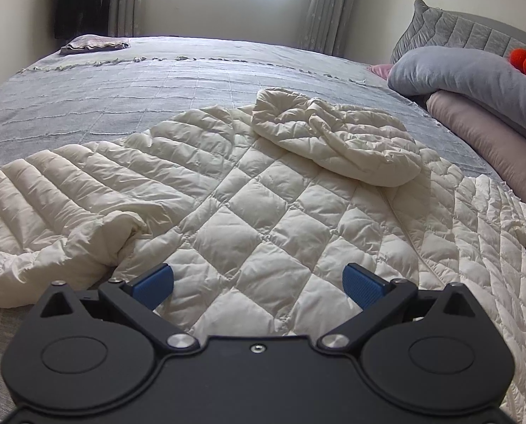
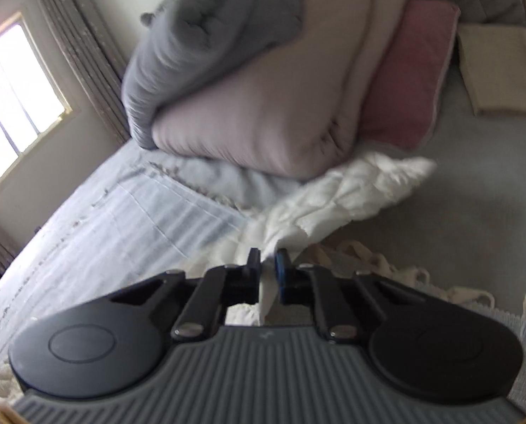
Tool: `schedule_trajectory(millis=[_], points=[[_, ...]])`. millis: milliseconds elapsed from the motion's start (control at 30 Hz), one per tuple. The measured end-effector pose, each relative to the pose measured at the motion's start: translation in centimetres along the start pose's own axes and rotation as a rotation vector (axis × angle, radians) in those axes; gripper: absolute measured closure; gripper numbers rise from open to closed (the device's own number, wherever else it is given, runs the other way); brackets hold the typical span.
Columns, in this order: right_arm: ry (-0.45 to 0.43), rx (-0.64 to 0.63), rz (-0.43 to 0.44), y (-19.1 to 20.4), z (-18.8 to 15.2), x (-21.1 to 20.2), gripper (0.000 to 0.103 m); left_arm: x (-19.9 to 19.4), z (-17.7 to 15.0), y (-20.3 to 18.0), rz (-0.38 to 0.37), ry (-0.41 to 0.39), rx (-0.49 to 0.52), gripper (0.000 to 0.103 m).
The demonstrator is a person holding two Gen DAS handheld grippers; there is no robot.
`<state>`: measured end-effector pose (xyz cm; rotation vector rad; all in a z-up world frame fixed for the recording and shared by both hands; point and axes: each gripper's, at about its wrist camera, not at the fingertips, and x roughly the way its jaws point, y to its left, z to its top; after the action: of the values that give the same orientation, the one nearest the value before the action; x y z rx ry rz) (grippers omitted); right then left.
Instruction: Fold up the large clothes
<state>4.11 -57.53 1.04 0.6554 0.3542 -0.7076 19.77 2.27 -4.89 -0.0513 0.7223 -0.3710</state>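
A large cream quilted down jacket lies spread on the grey bed, with its hood folded onto the back and a sleeve stretched to the left. My left gripper is open and empty, just above the jacket's near hem. My right gripper is shut on a fold of the same white jacket and holds it lifted near the pillows. The right wrist view is tilted and blurred.
The grey bedspread covers the bed. A stack of grey and pink duvets and pillows lies at the right, also in the right wrist view. A folded cloth lies at the far left corner. A cream cloth lies beside the pillows.
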Motion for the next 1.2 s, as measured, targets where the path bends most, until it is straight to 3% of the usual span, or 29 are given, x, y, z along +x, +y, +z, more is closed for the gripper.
schedule_trajectory(millis=[267, 433, 467, 500, 533, 567, 900, 1100, 1200], points=[[-0.058, -0.264, 0.261, 13.6, 1.2, -3.7, 0.098, -0.6, 0.5, 0.5, -0.011, -0.015, -0.025, 0.0], [0.023, -0.388, 0.321, 19.8, -0.2, -4.5, 0.097, -0.8, 0.5, 0.9, -0.017, -0.009, -0.033, 0.0], [0.046, -0.391, 0.318, 20.1, -0.5, -4.3, 0.09, -0.9, 0.5, 1.0, -0.02, -0.007, -0.036, 0.0], [0.071, -0.388, 0.309, 19.9, -0.7, -3.9, 0.08, -0.9, 0.6, 1.0, -0.024, -0.006, -0.038, 0.0], [0.087, -0.376, 0.292, 19.4, -1.0, -3.5, 0.046, -1.0, 0.6, 0.9, -0.029, -0.007, -0.038, 0.0], [0.094, -0.358, 0.258, 18.5, -1.4, -2.9, 0.026, -1.1, 0.6, 0.9, -0.033, -0.008, -0.038, 0.0], [0.205, -0.195, -0.107, 3.8, -2.8, -0.3, 0.026, -1.1, 0.7, 1.2, -0.036, 0.002, -0.054, 0.0], [0.234, -0.079, -0.084, -0.4, -3.8, 1.7, 0.029, -0.4, 0.4, 0.9, -0.02, 0.017, -0.035, 0.0], [0.209, -0.013, -0.069, -1.0, -3.7, 3.2, 0.046, -0.2, 0.2, 0.9, -0.013, 0.02, -0.025, 0.0]])
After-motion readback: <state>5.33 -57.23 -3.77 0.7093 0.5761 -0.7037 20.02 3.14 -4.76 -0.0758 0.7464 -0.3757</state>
